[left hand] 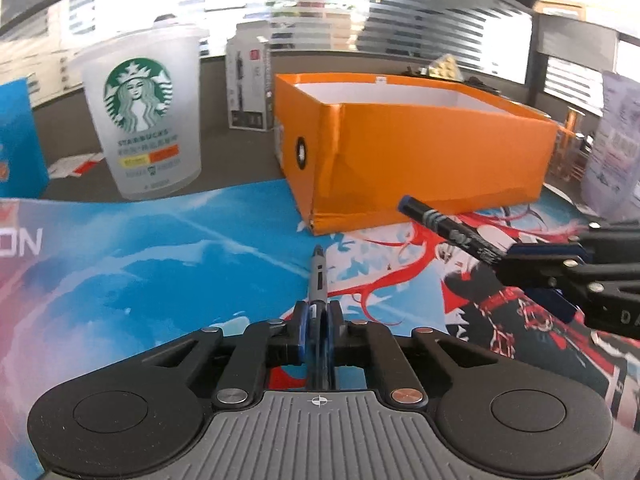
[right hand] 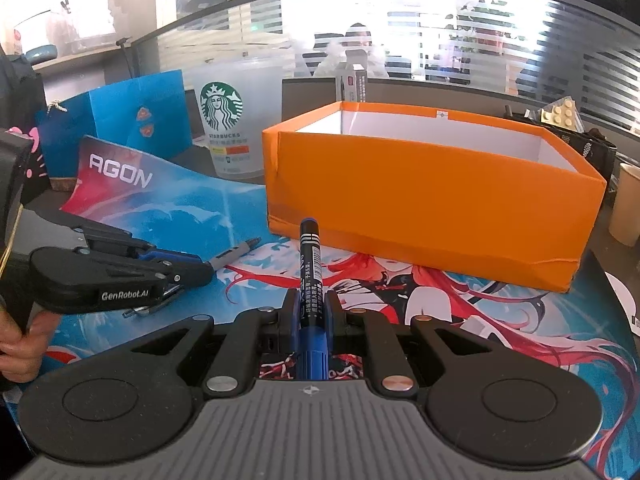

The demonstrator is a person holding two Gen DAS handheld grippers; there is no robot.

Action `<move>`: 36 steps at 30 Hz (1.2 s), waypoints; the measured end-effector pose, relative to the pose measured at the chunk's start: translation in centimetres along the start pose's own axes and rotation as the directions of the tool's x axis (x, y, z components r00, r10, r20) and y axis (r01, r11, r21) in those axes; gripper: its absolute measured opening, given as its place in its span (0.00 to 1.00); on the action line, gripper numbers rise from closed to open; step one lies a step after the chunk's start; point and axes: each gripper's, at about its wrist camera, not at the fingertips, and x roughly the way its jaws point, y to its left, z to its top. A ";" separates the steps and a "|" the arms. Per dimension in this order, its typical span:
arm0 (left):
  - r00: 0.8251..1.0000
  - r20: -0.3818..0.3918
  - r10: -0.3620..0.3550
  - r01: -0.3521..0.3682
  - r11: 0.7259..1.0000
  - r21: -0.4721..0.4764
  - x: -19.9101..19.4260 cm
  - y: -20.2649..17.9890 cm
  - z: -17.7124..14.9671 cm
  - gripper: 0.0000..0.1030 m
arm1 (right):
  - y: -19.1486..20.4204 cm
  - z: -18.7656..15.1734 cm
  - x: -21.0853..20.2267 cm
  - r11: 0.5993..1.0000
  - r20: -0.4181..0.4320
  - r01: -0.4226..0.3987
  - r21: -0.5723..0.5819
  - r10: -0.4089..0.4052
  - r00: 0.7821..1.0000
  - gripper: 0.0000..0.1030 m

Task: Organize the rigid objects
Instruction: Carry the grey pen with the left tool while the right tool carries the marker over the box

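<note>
My left gripper is shut on a slim grey pen, which sticks out forward over the printed desk mat. In the right wrist view the same gripper comes in from the left with the pen pointing right. My right gripper is shut on a black and blue marker, cap end toward the open orange box. From the left wrist view the right gripper holds the marker close to the box's front wall.
A frosted Starbucks cup stands left of the box, with a blue paper bag beside it. A small white carton is behind the box. A paper cup stands at the right edge. A hand grips the left tool.
</note>
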 end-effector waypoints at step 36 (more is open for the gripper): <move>0.972 0.237 -0.001 -0.007 0.999 0.032 -7.2 -3.2 7.5 0.07 | 0.1 3.2 -4.8 0.998 0.160 0.060 -0.012 -0.057 0.985 0.11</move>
